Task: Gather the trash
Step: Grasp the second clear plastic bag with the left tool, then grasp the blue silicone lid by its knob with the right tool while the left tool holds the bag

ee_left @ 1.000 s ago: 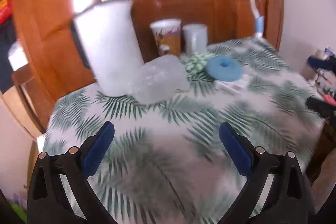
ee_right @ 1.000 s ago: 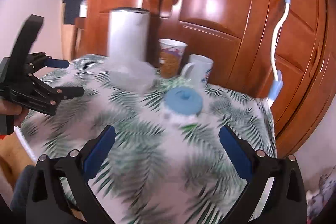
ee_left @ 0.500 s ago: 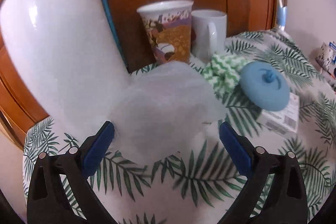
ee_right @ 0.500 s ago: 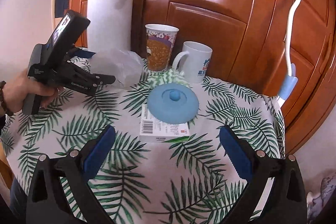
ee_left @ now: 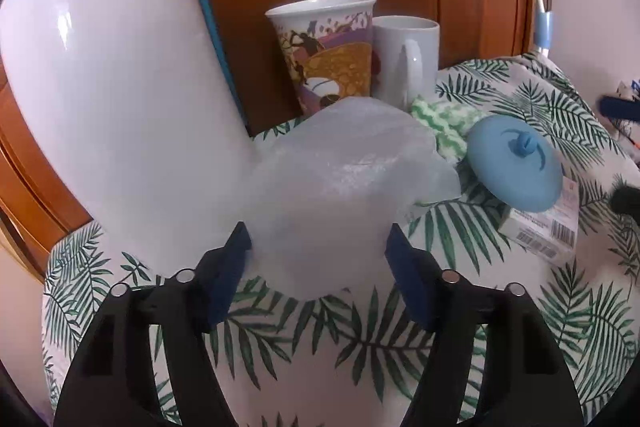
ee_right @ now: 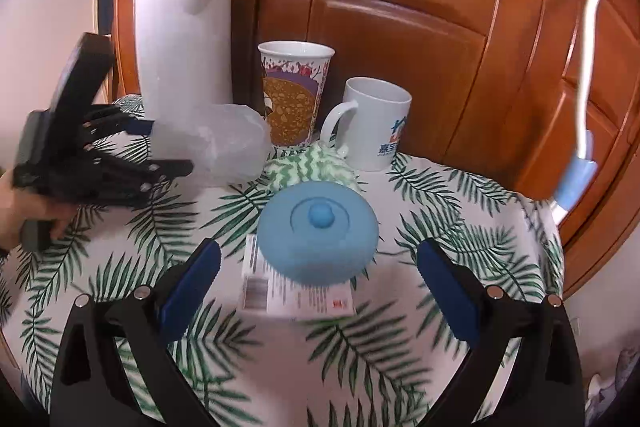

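One piece underway: your left gripper pinches the plastic wrap; right gripper gapes empty, box left.

Two close wrist views, shared table

The left claw has the plastic wrap between its tips. A tall bin stands left, two cups behind, a lid right.

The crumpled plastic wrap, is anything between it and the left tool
Nothing visible does. The left tool already has its fingers on either side of the crumpled plastic wrap. The white canister stands right behind the wrap, not in the way.
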The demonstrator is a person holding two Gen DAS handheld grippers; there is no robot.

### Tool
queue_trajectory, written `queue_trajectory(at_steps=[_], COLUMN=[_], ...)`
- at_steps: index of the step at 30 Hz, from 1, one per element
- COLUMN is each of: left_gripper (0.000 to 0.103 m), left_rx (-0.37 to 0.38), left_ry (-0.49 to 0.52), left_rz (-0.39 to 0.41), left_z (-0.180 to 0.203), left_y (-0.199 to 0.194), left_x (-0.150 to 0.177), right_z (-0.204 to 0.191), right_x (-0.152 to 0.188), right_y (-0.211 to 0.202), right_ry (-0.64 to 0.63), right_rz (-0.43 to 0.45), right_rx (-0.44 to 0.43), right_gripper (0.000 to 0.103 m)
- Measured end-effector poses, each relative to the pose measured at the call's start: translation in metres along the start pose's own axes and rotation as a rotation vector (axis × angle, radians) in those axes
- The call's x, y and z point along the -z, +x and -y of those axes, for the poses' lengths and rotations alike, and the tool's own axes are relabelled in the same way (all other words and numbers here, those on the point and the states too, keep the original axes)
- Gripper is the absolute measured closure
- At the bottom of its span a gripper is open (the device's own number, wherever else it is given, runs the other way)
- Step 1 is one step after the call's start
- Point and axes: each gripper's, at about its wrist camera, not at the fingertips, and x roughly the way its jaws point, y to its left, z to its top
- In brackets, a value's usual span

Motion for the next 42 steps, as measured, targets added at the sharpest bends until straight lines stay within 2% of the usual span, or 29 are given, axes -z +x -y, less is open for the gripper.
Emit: queue_trajectory(at_steps=[3, 5, 7, 8, 10, 13, 16, 17, 18, 23, 32, 42], left_gripper=[0.040, 0.040, 0.040, 0.040, 0.040, 0.041, 0.047, 0.049, 0.051, 0.053, 0.053, 0.053], left_rx=[0.000, 0.010, 0.014, 0.017, 0.021, 0.033, 0.035, 0.040, 0.048, 0.063, 0.066, 0.061], left_ry=[0.022, 0.020, 0.020, 0.019, 0.013, 0.001, -0.009, -0.018, -0.030, -0.030, -0.044, -0.065], left_rz=[0.003, 0.002, 0.000, -0.001, -0.001, -0.002, 0.004, 0.008, 0.010, 0.018, 0.022, 0.029], left_z=[0.006, 0.008, 0.008, 0.008, 0.007, 0.004, 0.002, 0.000, -0.001, -0.001, -0.004, -0.005], left_y=[-0.003, -0.006, -0.007, -0.007, -0.008, -0.009, -0.010, -0.012, -0.014, -0.021, -0.041, -0.085], left_x=[0.006, 0.009, 0.011, 0.012, 0.012, 0.013, 0.013, 0.013, 0.013, 0.015, 0.027, 0.061], right_z=[-0.001, -0.002, 0.000, 0.001, 0.004, 0.003, 0.002, 0.002, 0.001, -0.001, -0.012, -0.047], right_x=[-0.009, -0.014, -0.016, -0.017, -0.017, -0.019, -0.019, -0.019, -0.018, -0.014, -0.006, 0.017], right_y=[0.014, 0.027, 0.040, 0.045, 0.056, 0.061, 0.064, 0.063, 0.063, 0.058, 0.033, -0.005], right_ry=[-0.004, -0.009, -0.002, 0.004, 0.020, 0.020, 0.012, 0.006, -0.007, -0.036, -0.055, -0.087], right_rz=[-0.015, -0.044, -0.081, -0.093, -0.119, -0.122, -0.131, -0.129, -0.132, -0.114, -0.073, -0.039], right_rx=[-0.012, -0.028, -0.038, -0.039, -0.057, -0.057, -0.052, -0.041, -0.027, -0.017, -0.056, -0.105], right_gripper=[0.013, 0.027, 0.051, 0.054, 0.072, 0.072, 0.074, 0.077, 0.084, 0.084, 0.084, 0.084])
